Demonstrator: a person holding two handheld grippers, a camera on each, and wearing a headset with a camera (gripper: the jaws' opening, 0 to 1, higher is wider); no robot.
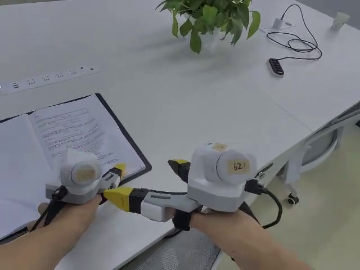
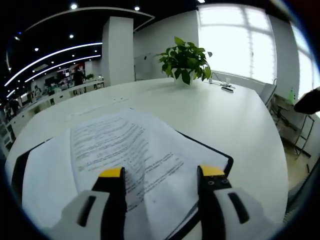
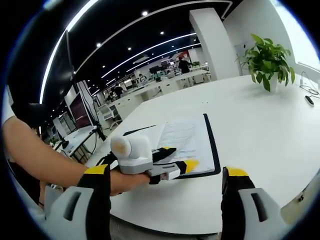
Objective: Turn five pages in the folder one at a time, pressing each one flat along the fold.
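An open black folder (image 1: 128,136) lies at the table's near left, its printed right page (image 1: 73,132) flat and face up. My left gripper (image 1: 115,173) hovers open just above that page's (image 2: 125,145) lower right part, with nothing between its yellow tips; the folder's corner (image 2: 220,159) lies beyond the right jaw. Open wide to the folder's right is my right gripper (image 1: 151,181), above bare table near the front edge. In the right gripper view its jaws (image 3: 167,171) frame the left gripper (image 3: 135,152) and the folder (image 3: 211,145).
A potted plant (image 1: 208,19) stands at the far middle of the white table (image 1: 214,101). A black remote (image 1: 275,66) with coiled cable lies at the far right. Power sockets (image 1: 50,76) are set into the top beyond the folder. The table's edge runs close on the right.
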